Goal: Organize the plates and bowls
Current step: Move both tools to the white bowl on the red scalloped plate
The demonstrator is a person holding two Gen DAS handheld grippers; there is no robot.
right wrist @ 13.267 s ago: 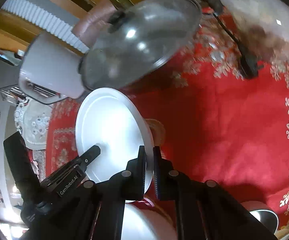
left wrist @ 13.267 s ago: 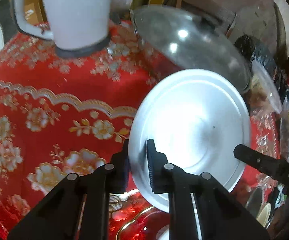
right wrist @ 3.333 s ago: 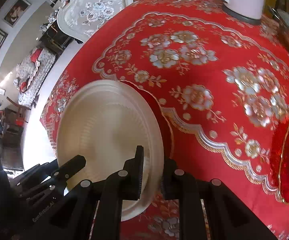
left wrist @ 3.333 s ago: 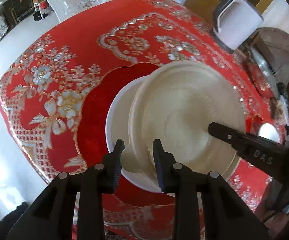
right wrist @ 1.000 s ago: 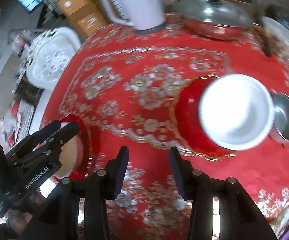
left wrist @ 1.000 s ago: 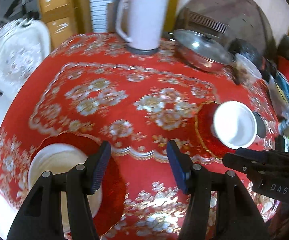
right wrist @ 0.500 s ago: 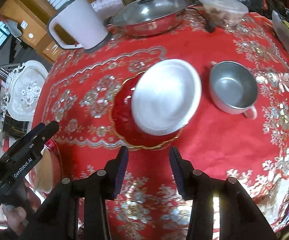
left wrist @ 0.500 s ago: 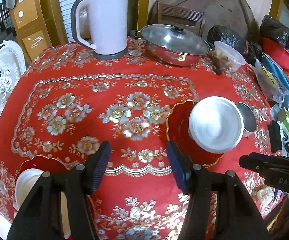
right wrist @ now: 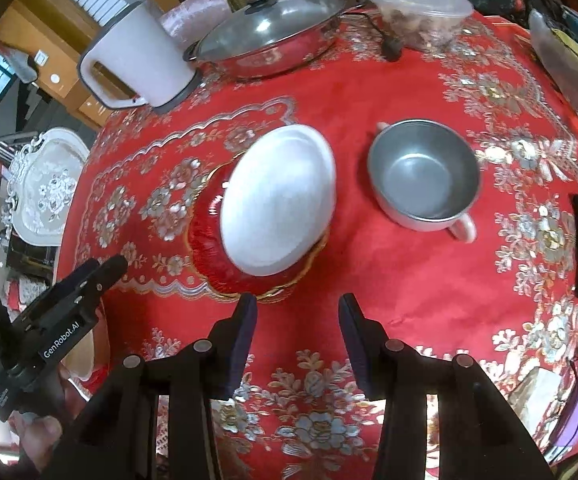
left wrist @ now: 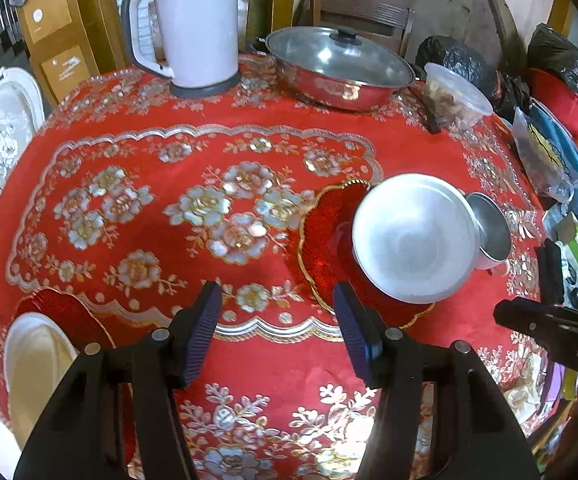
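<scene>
At the left edge of the tabletop (left wrist: 137, 140), a cream plate (left wrist: 35, 364) is being carried on a red mat (left wrist: 65, 316). Nothing is being gripped by the left tongs (left wrist: 277, 330); their two fingers are being held wide apart above the front edge. A little to the right of the middle, a white plate (right wrist: 279, 200) is being carried on a second red mat (right wrist: 205, 236), and its far right side is being pushed out past the mat's rim. Just beside it, toward the right edge, a metal bowl (right wrist: 423, 172) with a small handle is being kept upright and empty. The right tongs (right wrist: 297, 324) are also being held apart, with nothing between them, in front of the white plate and bowl. The plate is probably hard, smooth and slippery, and it might break if dropped, so its thin rim is best pinched at the near side. The bowl is likely light and stiff, and its rim or handle is best taken. At the back edge, a kettle (left wrist: 193, 28) and a lidded pan (left wrist: 337, 68) are being left alone.
</scene>
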